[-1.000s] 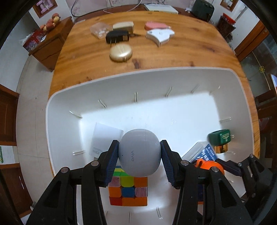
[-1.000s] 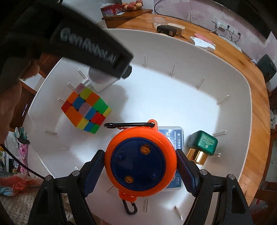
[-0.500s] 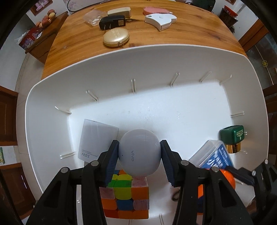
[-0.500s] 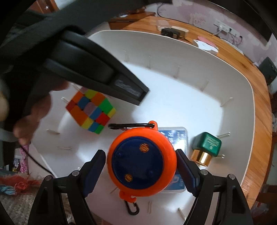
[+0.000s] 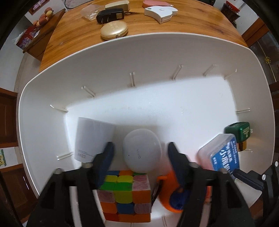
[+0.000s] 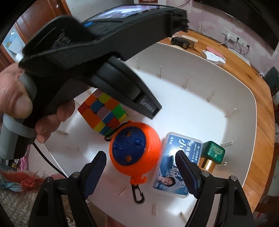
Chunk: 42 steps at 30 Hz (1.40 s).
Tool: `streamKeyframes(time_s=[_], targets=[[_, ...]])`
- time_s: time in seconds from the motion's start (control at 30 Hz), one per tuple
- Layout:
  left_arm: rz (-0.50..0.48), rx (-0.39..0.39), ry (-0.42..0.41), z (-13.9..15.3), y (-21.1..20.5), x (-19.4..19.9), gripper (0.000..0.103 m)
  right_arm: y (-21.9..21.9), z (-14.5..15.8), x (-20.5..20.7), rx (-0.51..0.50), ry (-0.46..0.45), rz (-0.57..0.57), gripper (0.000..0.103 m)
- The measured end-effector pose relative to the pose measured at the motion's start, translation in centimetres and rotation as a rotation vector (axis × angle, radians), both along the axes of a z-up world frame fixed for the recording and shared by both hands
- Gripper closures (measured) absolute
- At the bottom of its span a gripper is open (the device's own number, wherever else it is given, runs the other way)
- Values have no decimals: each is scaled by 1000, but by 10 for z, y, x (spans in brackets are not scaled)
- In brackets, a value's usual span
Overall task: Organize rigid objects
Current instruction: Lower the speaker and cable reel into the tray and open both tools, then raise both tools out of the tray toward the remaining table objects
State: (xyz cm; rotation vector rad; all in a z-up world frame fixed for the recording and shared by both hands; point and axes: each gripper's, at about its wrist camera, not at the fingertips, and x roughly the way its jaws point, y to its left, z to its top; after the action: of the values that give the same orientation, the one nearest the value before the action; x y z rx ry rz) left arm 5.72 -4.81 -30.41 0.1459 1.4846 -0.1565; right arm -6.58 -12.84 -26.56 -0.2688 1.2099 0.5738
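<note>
Left gripper (image 5: 140, 157) points straight down into white bin (image 5: 157, 52); jaws opening, pads clear of the white earbud case (image 5: 142, 151) lying on the bin floor between them. Cube (image 5: 124, 193) at 6 o'clock of the case, white box (image 5: 92, 138) at 9. Right gripper (image 6: 139, 167) spread apart, orange reel (image 6: 135, 148) loose between its jaws. Gold compact (image 5: 114, 31) lies on the table beyond the bin.

Round wooden table (image 5: 73, 45), low wooden side cabinet (image 5: 43, 35) bearing small toy figures (image 5: 43, 16) and a red patterned box (image 5: 27, 37), white wall socket (image 6: 230, 35) with plugged cables, brown wooden doors (image 5: 7, 122)
</note>
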Motion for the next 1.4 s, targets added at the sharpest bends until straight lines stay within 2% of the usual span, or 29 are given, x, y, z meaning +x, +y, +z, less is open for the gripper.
streamKeyframes(time_s=[0.07,0.17,0.53,1.0,1.4], targets=[[-4,22,-24,5,0,1,18,-2,4,-4,6,0,-12,21],[-11,47,-39,8,-1,2,18,-6,6,-4,11,-2,-26,21],[7,34,-65,21,0,-3,18,-14,9,-1,15,-12,-47,21],[0,-11,-203,89,-3,6,18,-16,26,11,33,-59,-62,21],[14,-69,-384,168,15,34,18,-37,79,48,99,-183,-182,21]])
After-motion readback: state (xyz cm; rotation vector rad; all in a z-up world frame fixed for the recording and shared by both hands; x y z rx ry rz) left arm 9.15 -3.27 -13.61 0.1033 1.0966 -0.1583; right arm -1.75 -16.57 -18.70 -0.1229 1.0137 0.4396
